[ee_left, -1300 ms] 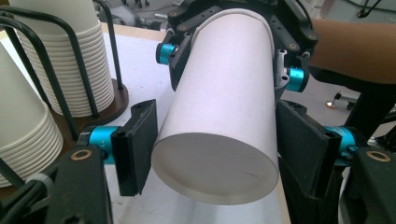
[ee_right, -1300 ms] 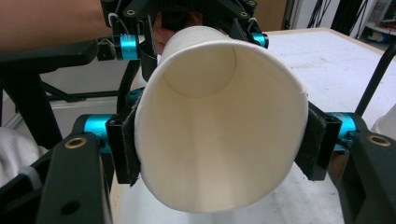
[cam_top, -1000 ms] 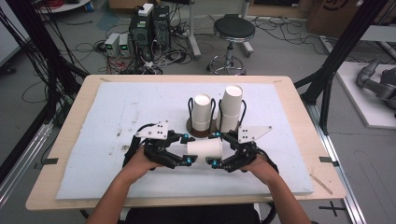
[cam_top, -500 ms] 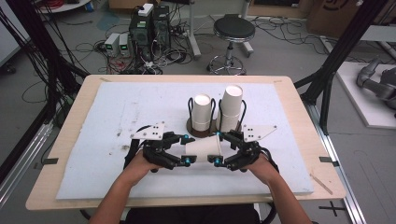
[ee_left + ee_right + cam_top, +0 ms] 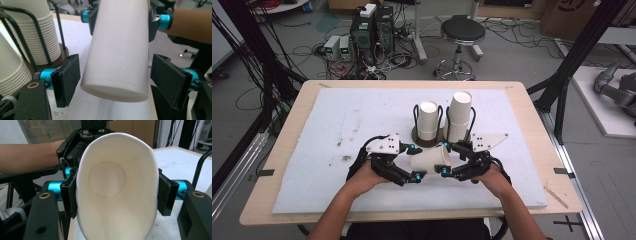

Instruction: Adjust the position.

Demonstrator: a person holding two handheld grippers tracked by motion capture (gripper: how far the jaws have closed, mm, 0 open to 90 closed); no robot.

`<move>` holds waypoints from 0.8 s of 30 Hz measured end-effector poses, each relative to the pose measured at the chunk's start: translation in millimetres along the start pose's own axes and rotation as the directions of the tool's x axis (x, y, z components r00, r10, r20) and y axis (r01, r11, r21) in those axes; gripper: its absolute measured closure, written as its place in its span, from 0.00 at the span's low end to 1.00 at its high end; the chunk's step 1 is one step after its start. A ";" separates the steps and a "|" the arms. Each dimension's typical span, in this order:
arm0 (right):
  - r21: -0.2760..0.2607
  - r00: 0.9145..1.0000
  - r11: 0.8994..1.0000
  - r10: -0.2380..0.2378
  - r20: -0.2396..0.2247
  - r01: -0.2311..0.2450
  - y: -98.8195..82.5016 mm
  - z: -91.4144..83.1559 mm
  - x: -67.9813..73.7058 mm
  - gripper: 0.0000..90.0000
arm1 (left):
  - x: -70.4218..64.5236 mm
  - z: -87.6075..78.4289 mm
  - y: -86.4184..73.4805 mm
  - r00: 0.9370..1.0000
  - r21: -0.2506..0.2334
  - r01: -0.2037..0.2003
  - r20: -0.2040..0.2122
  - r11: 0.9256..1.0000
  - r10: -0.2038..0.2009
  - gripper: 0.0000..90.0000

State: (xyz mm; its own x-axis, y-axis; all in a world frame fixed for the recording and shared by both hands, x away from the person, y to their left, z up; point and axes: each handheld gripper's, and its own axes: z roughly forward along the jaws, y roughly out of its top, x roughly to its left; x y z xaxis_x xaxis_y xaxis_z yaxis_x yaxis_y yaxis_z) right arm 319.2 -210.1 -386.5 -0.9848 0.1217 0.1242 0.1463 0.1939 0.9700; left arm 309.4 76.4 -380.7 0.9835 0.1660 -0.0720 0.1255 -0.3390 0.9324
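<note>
A white paper cup [image 5: 430, 160] lies on its side in the air between both grippers, above the white sheet. My right gripper [image 5: 445, 159] is shut on its mouth end; in the right gripper view [image 5: 116, 192] the pads squeeze the rim of the cup [image 5: 107, 180] into an oval, having just closed in on it. My left gripper [image 5: 415, 163] has just been opening. In the left gripper view [image 5: 118, 82] the cup [image 5: 117, 50] has its base end between the jaws with narrow gaps on both sides.
Two stacks of white cups [image 5: 429, 120] [image 5: 459, 116] stand in a black wire holder [image 5: 428, 137] just beyond the grippers. A white sheet [image 5: 337, 130] covers the wooden table [image 5: 522, 90]. Black frame posts flank the table; a stool [image 5: 459, 32] stands behind.
The left jaws have opened off the cup's base end. The right jaws have closed onto its rim. The cup now looks rounder and slightly tilted.
</note>
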 end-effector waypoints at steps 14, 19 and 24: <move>0.019 0.999 0.999 0.044 -0.025 -0.044 1.7 0.9 -1.0 0.33 | 0.8 8.6 -3.6 0.998 -0.004 -0.027 0.054 1.000 0.027 0.40; -0.051 0.998 0.997 0.062 0.012 -0.062 3.1 1.4 1.9 0.22 | 2.4 6.0 -7.4 0.998 -0.081 0.005 0.055 0.997 -0.001 0.40; -0.087 0.997 0.993 0.079 0.025 -0.077 3.2 -0.5 1.5 0.20 | 4.2 1.7 -12.9 0.997 -0.164 0.040 0.068 0.986 -0.029 0.40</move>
State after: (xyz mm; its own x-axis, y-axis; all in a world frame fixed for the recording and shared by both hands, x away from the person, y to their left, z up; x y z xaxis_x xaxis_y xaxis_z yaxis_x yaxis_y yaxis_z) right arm 318.1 -209.8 -383.1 -0.9674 0.1612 0.1955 0.2128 0.0985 0.9721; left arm 312.1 79.9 -393.6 0.9860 0.1125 -0.1232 0.1418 -0.1759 0.9741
